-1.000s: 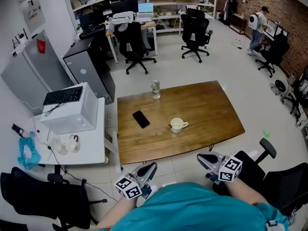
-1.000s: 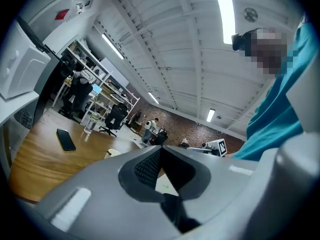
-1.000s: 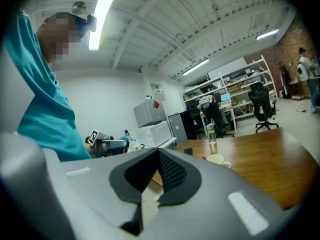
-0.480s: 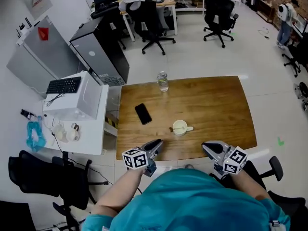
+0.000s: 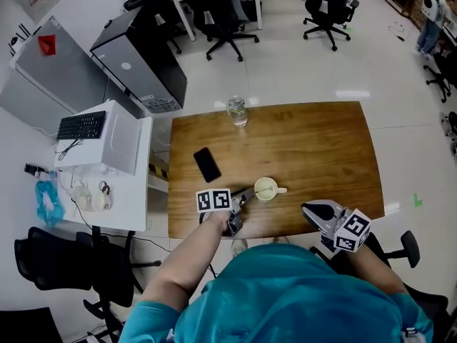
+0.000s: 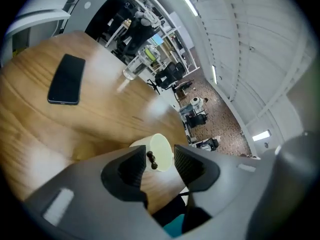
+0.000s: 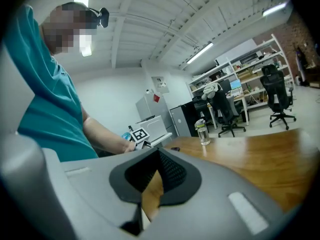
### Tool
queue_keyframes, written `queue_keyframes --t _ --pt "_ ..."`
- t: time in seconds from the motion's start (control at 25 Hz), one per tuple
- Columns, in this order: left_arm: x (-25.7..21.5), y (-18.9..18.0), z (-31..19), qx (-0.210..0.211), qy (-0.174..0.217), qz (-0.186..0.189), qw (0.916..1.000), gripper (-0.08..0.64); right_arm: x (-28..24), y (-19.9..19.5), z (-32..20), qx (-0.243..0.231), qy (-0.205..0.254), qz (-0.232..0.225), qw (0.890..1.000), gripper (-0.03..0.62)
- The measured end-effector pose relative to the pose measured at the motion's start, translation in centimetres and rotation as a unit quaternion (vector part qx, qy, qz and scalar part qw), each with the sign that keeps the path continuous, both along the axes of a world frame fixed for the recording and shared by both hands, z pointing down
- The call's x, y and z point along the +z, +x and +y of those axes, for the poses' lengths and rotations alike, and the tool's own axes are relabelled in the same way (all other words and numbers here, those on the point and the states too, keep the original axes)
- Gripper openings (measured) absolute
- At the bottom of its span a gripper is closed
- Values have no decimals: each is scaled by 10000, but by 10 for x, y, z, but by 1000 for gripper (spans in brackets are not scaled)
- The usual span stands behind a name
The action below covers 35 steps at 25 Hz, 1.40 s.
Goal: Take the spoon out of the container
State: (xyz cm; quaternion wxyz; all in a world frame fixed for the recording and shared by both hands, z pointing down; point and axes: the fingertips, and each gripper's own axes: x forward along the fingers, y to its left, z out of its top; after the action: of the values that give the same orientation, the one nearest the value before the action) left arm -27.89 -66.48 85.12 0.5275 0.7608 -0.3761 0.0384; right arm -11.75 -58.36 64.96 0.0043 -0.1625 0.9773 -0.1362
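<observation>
- Left gripper (image 5: 245,196) is brought in low over the near edge of the table (image 5: 321,148), at the centre of the head view, and its jaws are opening. In its own view the dark knobbed end of the spoon (image 6: 151,158) is framed between the pads and is not pinched yet.
- That widening is judged to be preparation: room is made so the handle can be taken in before any squeeze.
- Right gripper (image 5: 308,208) is held back at the lower right of the head view, jaws together with nothing between them. It is probably kept clear because one gripper is enough for this lift.
- Just beyond the left jaws the cup (image 5: 265,189) is stood upright. It is the container, with the spoon resting in it and the handle tipped out over the rim toward the gripper, which suits an approach from this side.
- Up and left of the cup a phone (image 5: 208,164) is laid flat, well apart and out of the path.
- At the far table edge, upper centre, a bottle (image 5: 236,111) is stood upright, not involved.
- Along the top of the frame, office chairs (image 5: 219,13) are seen on the floor.
</observation>
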Motion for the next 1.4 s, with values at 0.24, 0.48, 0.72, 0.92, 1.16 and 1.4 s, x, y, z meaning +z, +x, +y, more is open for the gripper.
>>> queue_keyframes --t 0.24,0.48,0.72,0.92,1.16,1.4 --pt "23 -5 -13 395 -587 -178 9973 160 -4 -22 -16 256 -125 60 9996 2" --pt "29 5 -11 594 -728 -513 9942 64 -5 -19 -20 371 -186 32 9991 2" --pt "24 13 -8 586 -804 -683 9927 48 -6 -8 -24 341 -176 -36 9993 2" --pt "-4 10 3 496 -610 -422 9960 48 -4 0 -28 265 -123 -146 9995 2" --pt "-69 15 53 -5 -6 313 9995 46 -14 36 -15 68 2 -390 9992 2" --pt "-112 27 109 -525 711 563 9945 46 -9 76 0 -166 59 -549 9983 2"
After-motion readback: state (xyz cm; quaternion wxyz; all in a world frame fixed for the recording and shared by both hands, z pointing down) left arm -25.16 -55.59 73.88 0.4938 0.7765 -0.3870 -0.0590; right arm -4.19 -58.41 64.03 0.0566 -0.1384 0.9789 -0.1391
